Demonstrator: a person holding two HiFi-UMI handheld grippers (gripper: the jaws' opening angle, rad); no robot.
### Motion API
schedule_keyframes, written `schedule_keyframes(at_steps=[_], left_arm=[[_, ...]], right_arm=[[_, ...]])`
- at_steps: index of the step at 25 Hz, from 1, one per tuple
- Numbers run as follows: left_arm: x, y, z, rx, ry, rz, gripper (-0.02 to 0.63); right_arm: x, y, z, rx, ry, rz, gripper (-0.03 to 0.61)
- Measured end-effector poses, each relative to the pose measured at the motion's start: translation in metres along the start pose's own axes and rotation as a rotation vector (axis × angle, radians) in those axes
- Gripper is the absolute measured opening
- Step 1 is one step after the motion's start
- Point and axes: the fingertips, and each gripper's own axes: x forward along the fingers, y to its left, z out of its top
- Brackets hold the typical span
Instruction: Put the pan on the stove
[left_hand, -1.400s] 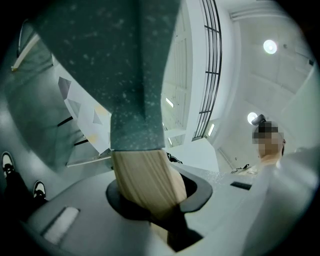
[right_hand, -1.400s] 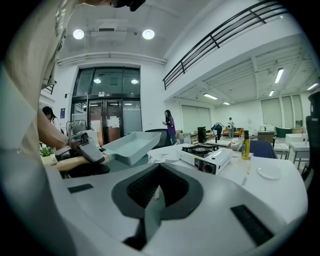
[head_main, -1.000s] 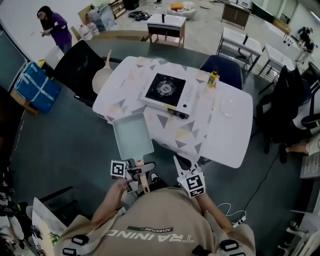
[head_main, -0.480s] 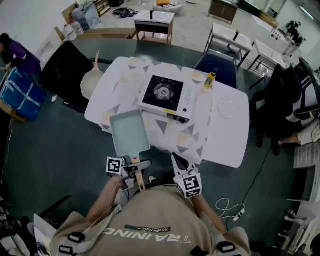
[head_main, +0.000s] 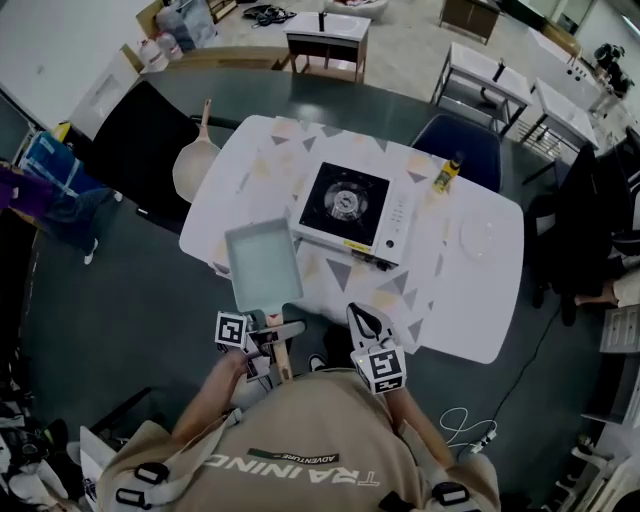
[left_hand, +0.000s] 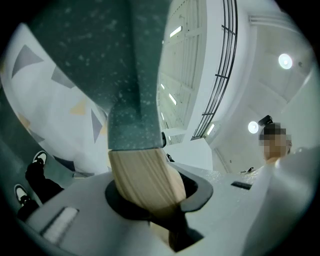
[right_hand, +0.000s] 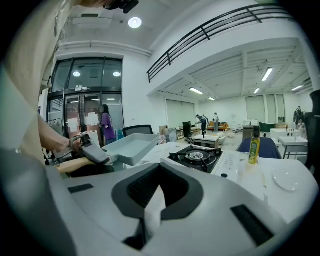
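Observation:
A rectangular teal pan (head_main: 262, 262) with a wooden handle (head_main: 281, 352) hangs over the near left edge of the white table (head_main: 470, 300). My left gripper (head_main: 272, 338) is shut on that handle. In the left gripper view the handle (left_hand: 142, 175) fills the jaws and the pan's underside (left_hand: 125, 60) rises above. The portable gas stove (head_main: 350, 205) stands at the table's middle, just right of the pan and beyond it. My right gripper (head_main: 364, 322) is shut on nothing, near the table's front edge. Its view shows the pan (right_hand: 127, 147) left of the stove (right_hand: 196, 156).
A yellow bottle (head_main: 447, 172) and a clear plate (head_main: 480, 232) sit to the right of the stove. A round beige pan (head_main: 197, 160) lies at the table's far left edge. A black chair (head_main: 140, 130) and a blue chair (head_main: 465, 145) stand at the table.
The pan, held by my left gripper, has moved slightly farther over the table toward the stove. A person in purple has passed to the left edge of the head view.

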Motion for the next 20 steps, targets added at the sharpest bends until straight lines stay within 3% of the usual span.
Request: schedule_keyframes(at_steps=[5,10,20], left_arm=[[0.012,-0.003,0.051,0.038,-0.012,-0.003,0.092],[0.031,-0.006,0.088,0.019,-0.034,-0.037,0.095],[0.079,0.0,0.123,-0.005,0.038,-0.075,0.098]], right_arm=[[0.041,-0.038,0.018,0.02,-0.037,0.009,0.005],[0.065,-0.074,0.02,0.032,-0.018,0.019,0.005],[0.084,-0.122,0.018,0.093,-0.034,-0.01,0.005]])
